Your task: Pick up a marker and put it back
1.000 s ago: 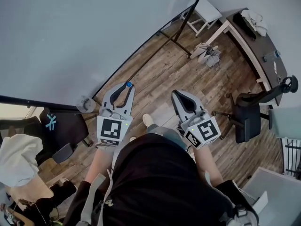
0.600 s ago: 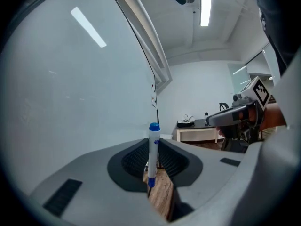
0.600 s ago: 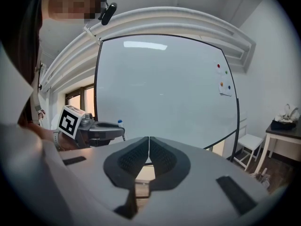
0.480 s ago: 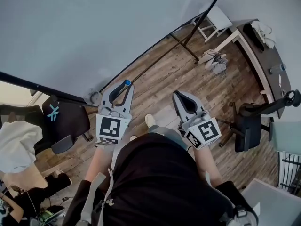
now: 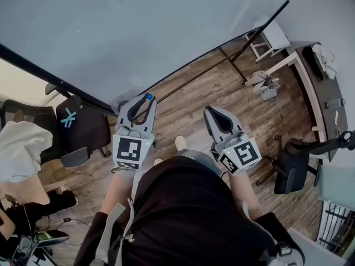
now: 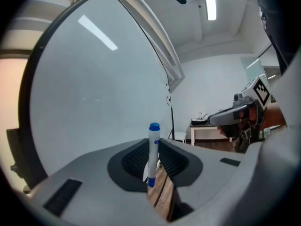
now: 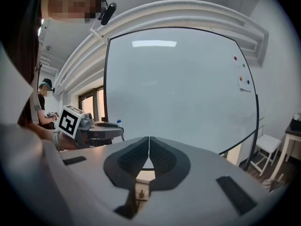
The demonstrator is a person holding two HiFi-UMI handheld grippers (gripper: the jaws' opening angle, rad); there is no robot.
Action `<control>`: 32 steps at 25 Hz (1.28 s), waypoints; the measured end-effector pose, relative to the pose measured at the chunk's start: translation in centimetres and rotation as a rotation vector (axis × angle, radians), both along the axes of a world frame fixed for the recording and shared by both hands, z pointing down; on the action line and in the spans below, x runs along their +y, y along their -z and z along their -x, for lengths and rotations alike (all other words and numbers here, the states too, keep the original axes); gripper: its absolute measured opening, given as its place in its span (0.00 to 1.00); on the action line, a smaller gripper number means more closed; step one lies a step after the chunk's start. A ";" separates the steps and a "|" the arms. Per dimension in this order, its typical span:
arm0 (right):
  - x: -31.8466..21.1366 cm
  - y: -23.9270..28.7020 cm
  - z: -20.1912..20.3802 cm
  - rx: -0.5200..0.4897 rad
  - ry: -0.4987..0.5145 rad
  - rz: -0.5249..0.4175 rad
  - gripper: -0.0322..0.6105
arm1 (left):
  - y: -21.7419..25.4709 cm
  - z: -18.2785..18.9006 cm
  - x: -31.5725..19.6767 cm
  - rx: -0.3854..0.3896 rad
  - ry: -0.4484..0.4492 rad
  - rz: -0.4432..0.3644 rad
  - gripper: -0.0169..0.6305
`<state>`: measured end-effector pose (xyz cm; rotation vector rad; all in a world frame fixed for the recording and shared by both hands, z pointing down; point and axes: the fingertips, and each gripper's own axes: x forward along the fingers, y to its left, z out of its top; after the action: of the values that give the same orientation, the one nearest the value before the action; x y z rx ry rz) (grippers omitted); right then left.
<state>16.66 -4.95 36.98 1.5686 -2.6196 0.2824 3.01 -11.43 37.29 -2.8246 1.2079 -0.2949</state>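
The marker point(image 6: 153, 160) stands upright in the air before the whiteboard point(image 6: 94, 88), pinched across its barrel by the ribbed pads of the left hand-held gripper point(image 6: 153, 141), with its blue cap above the jaws. It looks light, stiff and smooth-sided, so it may pivot or slip in a loose pinch; a hold at mid-barrel, as here, seems safest. The right hand-held gripper point(image 7: 148, 147) is clenched on nothing.

White marker point(image 6: 153, 147) with blue cap and blue lower end; grey left gripper point(image 5: 143, 101) and right gripper point(image 5: 212, 113), black ribbed fingers point(image 6: 133, 160), black-and-white square-patterned cubes point(image 5: 133, 151); brown wood-plank floor point(image 5: 188, 101); pale grey whiteboard point(image 5: 138, 26), black frame; black chair point(image 5: 89, 129) with light-blue mark
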 end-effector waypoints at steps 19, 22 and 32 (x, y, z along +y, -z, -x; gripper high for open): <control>-4.7 -0.4 6.9 0.011 0.214 0.014 0.08 | -0.8 9.8 -1.9 -0.005 0.265 0.014 0.14; -5.1 -0.5 7.7 0.017 0.236 0.018 0.08 | -1.5 10.8 -2.0 -0.008 0.293 0.026 0.14; -5.3 -1.7 9.3 0.039 0.260 0.052 0.08 | -4.4 12.8 -2.0 -0.022 0.325 0.071 0.14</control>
<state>7.31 -10.25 38.69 1.1872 -2.7207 0.2947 -9.82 -13.44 41.69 -2.6634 1.6827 -0.3889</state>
